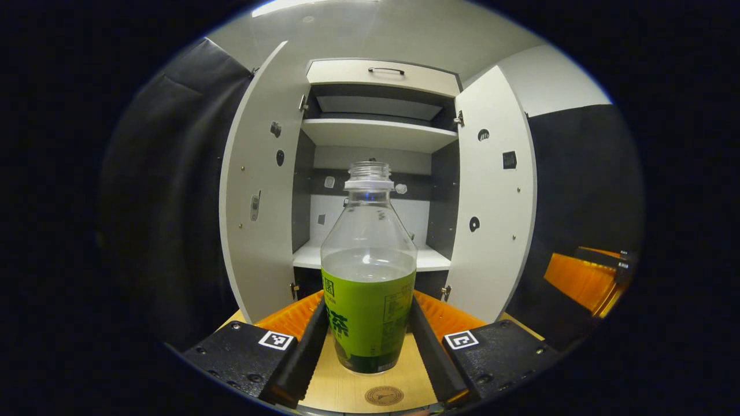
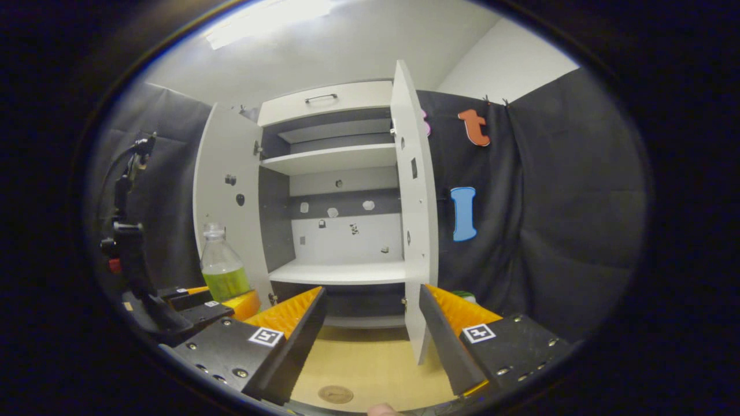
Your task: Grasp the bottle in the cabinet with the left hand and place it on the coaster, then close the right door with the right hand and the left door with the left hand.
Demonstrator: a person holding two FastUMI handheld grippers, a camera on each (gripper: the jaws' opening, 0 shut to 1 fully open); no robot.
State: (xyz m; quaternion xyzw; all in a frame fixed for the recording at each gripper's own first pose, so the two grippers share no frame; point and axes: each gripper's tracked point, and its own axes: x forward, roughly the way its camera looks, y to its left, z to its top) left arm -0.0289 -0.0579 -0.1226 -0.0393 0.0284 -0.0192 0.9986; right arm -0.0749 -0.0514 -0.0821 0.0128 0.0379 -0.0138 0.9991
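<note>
- Left gripper (image 1: 370,338) clamped on the bottle (image 1: 369,271), both fingers pressed against the green label on either side; held low on the body, probably so the weight of the liquid sits between the fingers and the uncapped neck stays upright.
- Bottle out of the cabinet (image 1: 378,136), carried upright above the wooden tabletop (image 1: 341,390), in front of the open shelves; in the right gripper view, seen at the left with the left gripper below it (image 2: 222,263).
- Coaster (image 1: 384,396) lying flat on the tabletop, just in front of the bottle's base and nearer the camera; bottle apparently not yet on it, so placing looks like the step in hand.
- Right gripper (image 2: 370,332) spread wide and empty, facing the cabinet with the right door's edge (image 2: 413,231) between its fingers' line of sight; likely waiting for its turn to push that door shut.
- Left door (image 1: 260,190) and right door (image 1: 494,196) both swung fully outward, presumably left so for reach into the shelves.
- Count: one bottle, one coaster, two doors, two grippers, one drawer front with one handle (image 1: 386,70) on top.
</note>
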